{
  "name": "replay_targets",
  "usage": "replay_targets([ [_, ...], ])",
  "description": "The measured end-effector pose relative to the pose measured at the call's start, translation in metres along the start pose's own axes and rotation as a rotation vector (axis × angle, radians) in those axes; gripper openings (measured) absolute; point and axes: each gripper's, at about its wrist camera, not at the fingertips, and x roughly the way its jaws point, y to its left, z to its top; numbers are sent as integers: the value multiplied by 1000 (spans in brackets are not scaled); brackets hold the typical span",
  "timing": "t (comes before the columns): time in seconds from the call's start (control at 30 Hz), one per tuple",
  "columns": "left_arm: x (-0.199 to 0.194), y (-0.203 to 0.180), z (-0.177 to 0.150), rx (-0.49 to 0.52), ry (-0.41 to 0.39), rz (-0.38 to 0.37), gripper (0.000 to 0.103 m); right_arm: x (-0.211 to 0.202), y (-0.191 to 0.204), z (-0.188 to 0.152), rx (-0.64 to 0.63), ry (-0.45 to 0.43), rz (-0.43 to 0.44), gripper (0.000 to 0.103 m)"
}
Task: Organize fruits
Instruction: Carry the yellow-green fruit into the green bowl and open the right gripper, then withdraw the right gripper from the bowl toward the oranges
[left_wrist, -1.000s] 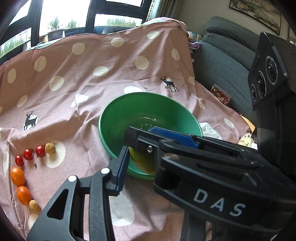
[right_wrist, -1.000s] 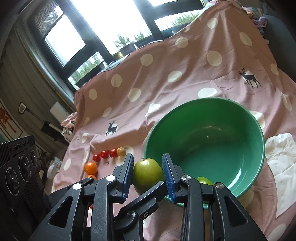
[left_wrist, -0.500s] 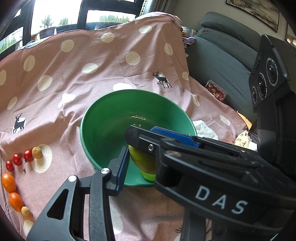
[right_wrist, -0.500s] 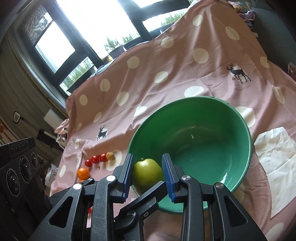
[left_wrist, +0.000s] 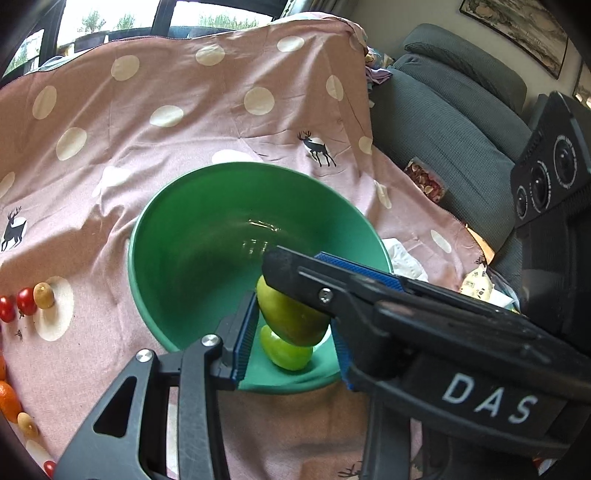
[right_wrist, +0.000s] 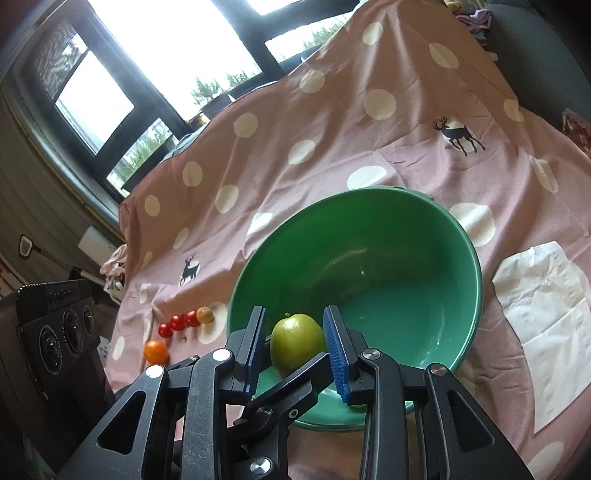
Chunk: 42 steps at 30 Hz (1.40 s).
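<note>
A green bowl (left_wrist: 207, 240) (right_wrist: 388, 288) stands on the pink spotted cloth. In the right wrist view my right gripper (right_wrist: 295, 325) is shut on a green apple (right_wrist: 297, 341), held over the bowl's near left rim. In the left wrist view my left gripper (left_wrist: 293, 350) is shut on a second, brighter green apple (left_wrist: 286, 354), just above the near rim. The right gripper's apple (left_wrist: 291, 317) hangs right above it and hides part of it. The right gripper's fingers (left_wrist: 295, 273) cross the left wrist view.
Cherry tomatoes (left_wrist: 26, 301) (right_wrist: 177, 322), a yellowish small fruit (left_wrist: 43, 295) and small oranges (left_wrist: 7, 400) (right_wrist: 156, 350) lie in a row left of the bowl. A white napkin (right_wrist: 546, 306) lies right of it. A grey sofa (left_wrist: 443, 122) borders the cloth.
Both grippers have moved forward and a little down with their apples. The bowl now looks nearer, and the right gripper's apple has gone from beside the rim to over it.
</note>
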Motion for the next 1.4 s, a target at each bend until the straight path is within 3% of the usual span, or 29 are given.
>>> replay_targets([
  [0.5, 13, -3, 3, -6, 30, -14, 39, 3, -12, 2, 34, 8, -56, 35],
  [1.1, 20, 0, 3, -16, 46, -8, 39, 8, -19, 1, 65, 31, -50, 35],
  [1.2, 15, 3, 3, -35, 35, -11, 37, 7, -22, 1, 81, 27, -34, 35],
  [1.4, -19, 14, 1, -76, -21, -9, 45, -5, -23, 3, 84, -37, -12, 34],
])
